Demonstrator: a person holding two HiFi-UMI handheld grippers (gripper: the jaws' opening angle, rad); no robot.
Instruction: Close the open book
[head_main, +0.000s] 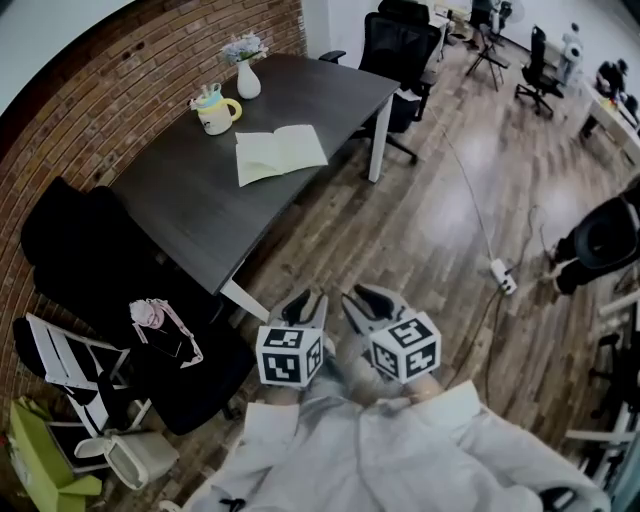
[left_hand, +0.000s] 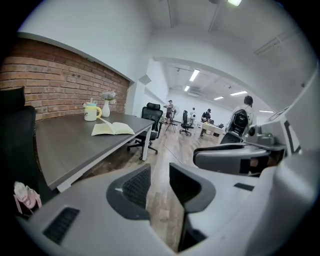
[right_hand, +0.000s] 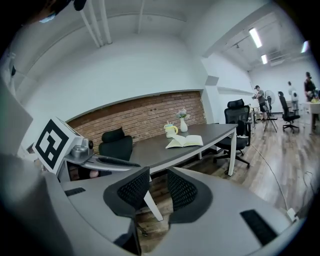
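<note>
The open book (head_main: 280, 153) lies flat, pale pages up, on the dark grey table (head_main: 190, 215) near its right edge. It also shows in the left gripper view as the book (left_hand: 112, 129) and in the right gripper view as the book (right_hand: 185, 141), far ahead of both pairs of jaws. My left gripper (head_main: 303, 305) and right gripper (head_main: 365, 300) hang side by side over the wooden floor, well short of the table's near corner. Both the left gripper (left_hand: 160, 172) and the right gripper (right_hand: 158, 177) stand open with only floor showing between the pads.
A yellow mug (head_main: 215, 110) and a white vase (head_main: 248, 75) stand behind the book by the brick wall. Black chairs (head_main: 75, 250) crowd the table's left side, and an office chair (head_main: 400, 45) stands at its far end. A power strip (head_main: 503, 275) and its cable lie on the floor.
</note>
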